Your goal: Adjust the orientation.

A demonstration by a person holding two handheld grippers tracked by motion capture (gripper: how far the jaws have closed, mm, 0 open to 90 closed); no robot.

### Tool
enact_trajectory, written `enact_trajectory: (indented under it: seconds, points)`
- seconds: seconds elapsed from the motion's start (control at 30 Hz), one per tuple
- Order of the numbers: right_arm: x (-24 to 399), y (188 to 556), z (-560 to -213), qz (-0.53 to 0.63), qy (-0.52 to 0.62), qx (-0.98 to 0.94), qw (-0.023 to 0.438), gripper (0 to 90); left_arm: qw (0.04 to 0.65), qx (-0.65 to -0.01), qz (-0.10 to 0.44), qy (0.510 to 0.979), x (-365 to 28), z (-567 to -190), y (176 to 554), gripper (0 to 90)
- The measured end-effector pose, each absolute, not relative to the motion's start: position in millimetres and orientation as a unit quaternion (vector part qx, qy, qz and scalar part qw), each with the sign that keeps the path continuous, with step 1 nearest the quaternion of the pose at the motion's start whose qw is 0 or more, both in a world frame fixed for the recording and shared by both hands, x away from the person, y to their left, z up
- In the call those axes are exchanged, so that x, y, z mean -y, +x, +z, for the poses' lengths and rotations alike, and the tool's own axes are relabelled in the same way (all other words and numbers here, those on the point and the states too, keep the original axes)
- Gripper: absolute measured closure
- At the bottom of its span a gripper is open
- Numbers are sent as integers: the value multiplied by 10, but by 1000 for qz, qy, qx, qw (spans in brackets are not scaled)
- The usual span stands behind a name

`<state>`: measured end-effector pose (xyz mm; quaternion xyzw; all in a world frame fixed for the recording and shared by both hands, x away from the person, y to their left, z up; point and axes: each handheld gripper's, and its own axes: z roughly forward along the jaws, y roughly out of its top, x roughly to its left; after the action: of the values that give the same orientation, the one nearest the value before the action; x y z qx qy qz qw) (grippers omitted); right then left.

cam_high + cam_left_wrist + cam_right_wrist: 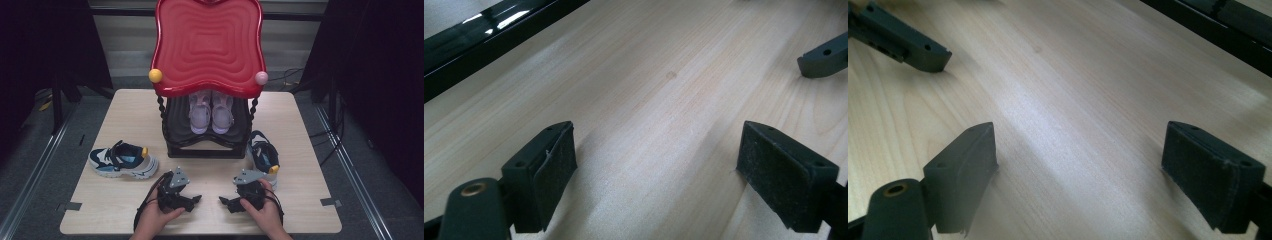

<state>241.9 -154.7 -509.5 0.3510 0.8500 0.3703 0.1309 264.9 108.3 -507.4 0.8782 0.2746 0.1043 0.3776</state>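
A glossy red plastic tray with rippled ridges (207, 45) is topped by a yellow ball (155, 75) and a pink ball (261, 77). Lilac children's sandals (210, 112) are seen on a black shelf (207, 137). Blue-and-white sneakers with yellow tabs (123, 160) are set on pale wood-grain table (125, 110).

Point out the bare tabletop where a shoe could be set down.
Free: the light wooden table left of the black-and-red shoe rack, behind the blue-and-white sneaker; likewise its far-right corner. Crowded: the front, around the left gripper, right gripper and second sneaker.

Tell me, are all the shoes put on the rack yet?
Not yet. The pink pair already sits on the black rack. Nothing is in hand: the left tool and right tool rest open on the table. The left blue sneaker and right blue sneaker remain.
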Motion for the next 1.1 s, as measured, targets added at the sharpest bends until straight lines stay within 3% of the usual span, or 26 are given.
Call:
enact_trajectory:
  seconds: [1.1]
  points:
    - [1544, 2429, -5101, 372, 340, -854, 132, 134, 358, -319, 103, 872, -1236, -4886, 2808, 192]
